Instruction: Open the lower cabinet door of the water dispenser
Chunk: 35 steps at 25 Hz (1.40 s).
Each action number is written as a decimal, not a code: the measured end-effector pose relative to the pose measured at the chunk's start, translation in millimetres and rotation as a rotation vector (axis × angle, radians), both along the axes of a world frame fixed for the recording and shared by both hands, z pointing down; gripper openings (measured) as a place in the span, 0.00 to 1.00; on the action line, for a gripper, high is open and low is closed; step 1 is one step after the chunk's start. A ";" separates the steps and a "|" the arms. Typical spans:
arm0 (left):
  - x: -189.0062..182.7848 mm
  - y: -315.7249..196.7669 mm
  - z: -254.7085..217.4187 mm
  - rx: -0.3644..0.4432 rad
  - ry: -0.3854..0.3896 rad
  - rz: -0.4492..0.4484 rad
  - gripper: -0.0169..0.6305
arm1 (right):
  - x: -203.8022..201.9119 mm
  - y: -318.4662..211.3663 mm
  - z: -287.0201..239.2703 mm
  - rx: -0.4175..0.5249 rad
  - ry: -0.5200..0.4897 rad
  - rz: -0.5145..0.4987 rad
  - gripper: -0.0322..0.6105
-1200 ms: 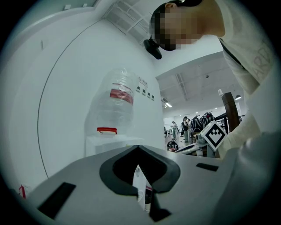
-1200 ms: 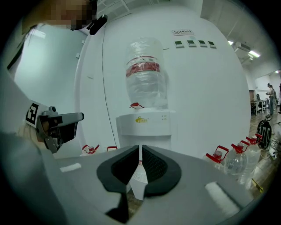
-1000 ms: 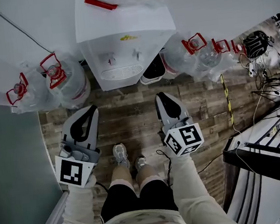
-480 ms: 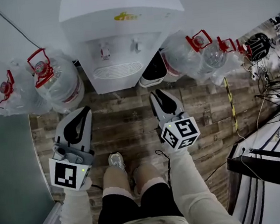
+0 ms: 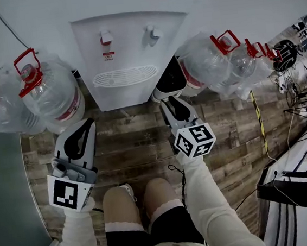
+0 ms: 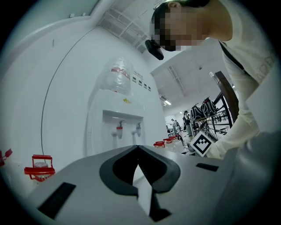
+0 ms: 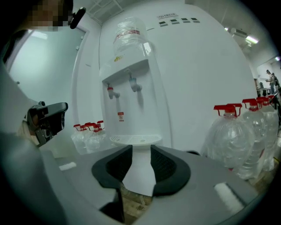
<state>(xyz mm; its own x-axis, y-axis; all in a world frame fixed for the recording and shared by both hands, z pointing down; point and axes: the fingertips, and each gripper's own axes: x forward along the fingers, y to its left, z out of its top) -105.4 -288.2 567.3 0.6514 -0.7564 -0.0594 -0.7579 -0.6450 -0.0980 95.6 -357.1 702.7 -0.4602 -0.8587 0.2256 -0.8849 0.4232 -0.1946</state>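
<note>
Door: white lower cabinet door (image 5: 121, 97) of the white water dispenser (image 5: 128, 37), top centre of head view, closed.
Right gripper (image 5: 169, 103): grey, just right of door; jaws opening, nothing between.
Left gripper (image 5: 84, 126): lower left; jaws pressed together, empty.
Flanks: clear plastic red-capped water jugs (image 5: 52, 97) on wood-plank floor (image 5: 134, 143).

Noted white water dispenser (image 5: 129, 46) upright against the wall (image 5: 250, 0), two taps (image 5: 106, 38) above drip grille (image 5: 125, 76), lower cabinet door (image 5: 124, 97) shut, flush with front.
</note>
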 end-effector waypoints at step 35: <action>-35.3 13.4 139.9 0.026 -0.032 -0.072 0.03 | -2.3 -135.9 152.6 -0.067 0.077 -0.094 0.55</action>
